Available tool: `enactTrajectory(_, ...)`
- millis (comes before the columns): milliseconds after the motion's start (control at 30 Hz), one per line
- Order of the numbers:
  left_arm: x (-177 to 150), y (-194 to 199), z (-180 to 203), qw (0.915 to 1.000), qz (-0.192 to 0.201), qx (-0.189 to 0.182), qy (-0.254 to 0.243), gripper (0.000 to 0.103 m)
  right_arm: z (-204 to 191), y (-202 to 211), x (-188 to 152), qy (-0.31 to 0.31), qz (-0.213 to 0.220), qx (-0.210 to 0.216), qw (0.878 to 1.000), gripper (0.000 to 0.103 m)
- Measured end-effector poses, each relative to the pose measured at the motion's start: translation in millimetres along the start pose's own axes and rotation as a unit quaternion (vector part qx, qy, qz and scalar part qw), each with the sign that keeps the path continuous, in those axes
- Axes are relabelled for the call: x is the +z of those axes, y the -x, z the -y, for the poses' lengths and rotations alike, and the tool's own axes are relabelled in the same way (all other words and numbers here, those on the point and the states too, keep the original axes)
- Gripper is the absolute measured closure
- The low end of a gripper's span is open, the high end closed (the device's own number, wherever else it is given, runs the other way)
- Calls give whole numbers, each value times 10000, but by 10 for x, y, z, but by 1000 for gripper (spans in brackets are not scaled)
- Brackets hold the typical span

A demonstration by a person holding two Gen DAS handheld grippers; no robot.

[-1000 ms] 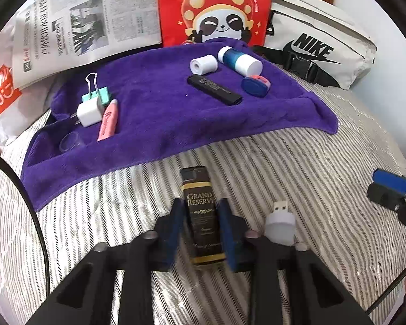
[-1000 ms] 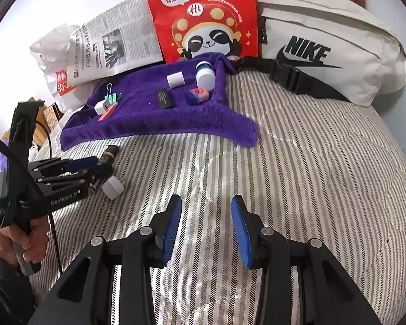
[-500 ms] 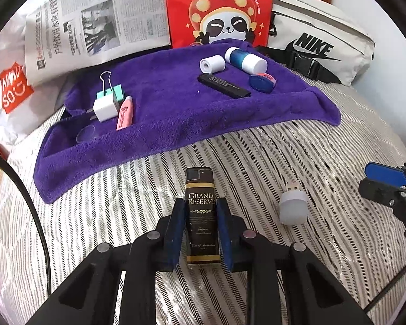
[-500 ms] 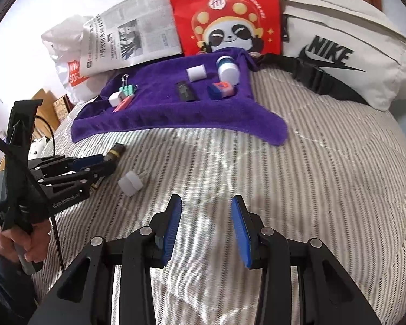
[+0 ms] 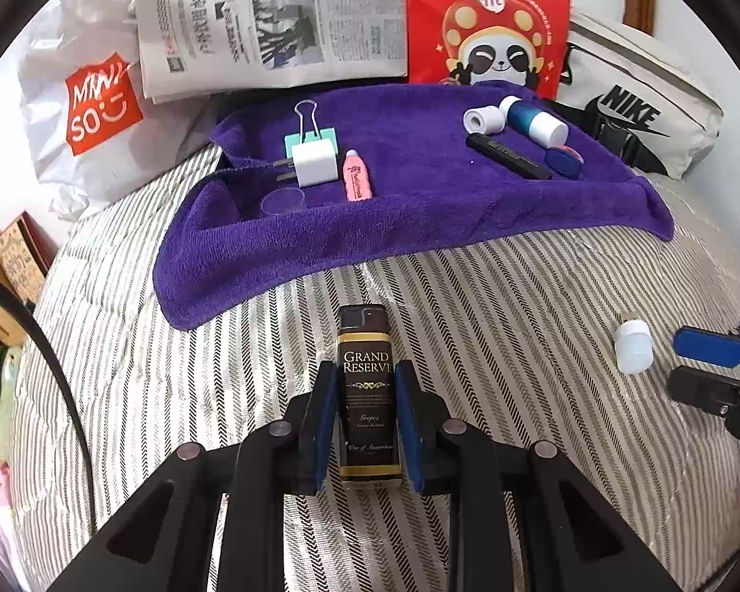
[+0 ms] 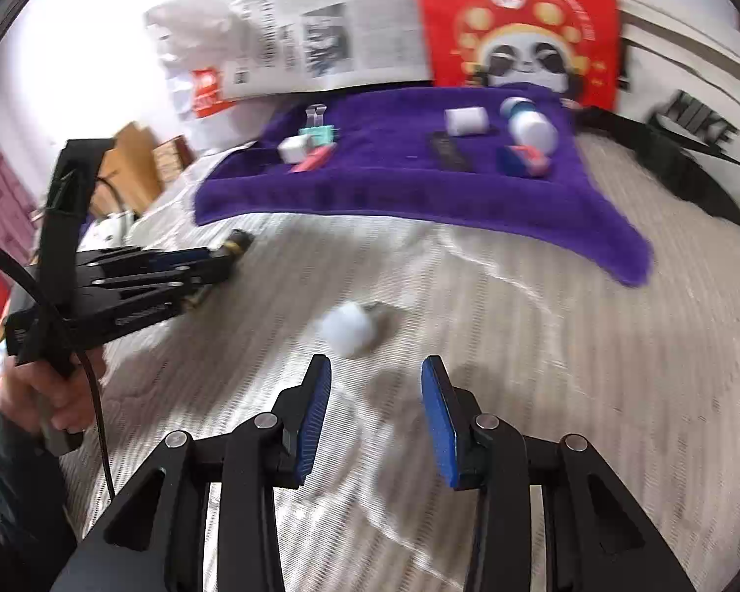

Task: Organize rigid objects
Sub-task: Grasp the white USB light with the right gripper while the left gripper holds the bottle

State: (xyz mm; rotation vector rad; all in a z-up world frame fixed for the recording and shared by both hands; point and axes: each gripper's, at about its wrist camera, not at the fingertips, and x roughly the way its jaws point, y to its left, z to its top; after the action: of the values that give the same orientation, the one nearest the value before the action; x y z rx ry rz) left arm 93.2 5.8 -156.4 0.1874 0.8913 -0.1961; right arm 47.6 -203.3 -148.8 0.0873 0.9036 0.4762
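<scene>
Gripping a black bottle (image 5: 368, 394) labelled "Grand Reserve", the left gripper (image 5: 367, 414) sits at lower centre of the left wrist view, both blue pads pressed on the bottle's sides, the bottle pointing up the frame over the striped bedcover (image 5: 518, 296).

Left to right across the upper half of that view:
- white Miniso bag (image 5: 93, 113) at upper left;
- newspaper (image 5: 271, 19) at upper centre;
- purple towel (image 5: 419, 217) spread below both;
- on the towel's left part: binder clip (image 5: 311, 135), white plug (image 5: 313, 164) touching it, pink tube (image 5: 356, 175) just beside, clear disc (image 5: 282, 202) nearer the edge;
- on its right part: white roll (image 5: 483, 119), blue-and-white bottle (image 5: 535, 118), black stick (image 5: 508, 156), blue cap (image 5: 562, 162);
- red panda bag (image 5: 488, 15) behind the towel;
- Nike bag (image 5: 631, 113) at upper right.

A white USB lamp (image 5: 633, 345) lies on the bedcover at middle right, well apart from the towel.

Right wrist view, blurred: a hand (image 6: 49, 394) at lower left holds the left gripper's handle. The right gripper (image 6: 376, 414) stands at lower centre, fingers parted narrowly with nothing between them, the lamp just above its left finger (image 6: 313, 414).
</scene>
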Motion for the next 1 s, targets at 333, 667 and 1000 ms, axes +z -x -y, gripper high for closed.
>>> enactTrajectory(333,-62,10,-44,9996,176,-139,167,80,-212,-283,138,783,-196,-696,9943,60)
enactTrajectory(667,-79,15,-61,9994,217,-215,172,80,-271,-336,196,994,-107,-910,9908,66)
enactTrajectory(1000,-80,21,-57,9994,218,-200,170,80,262,-95,94,153,210,-1550,9876,66)
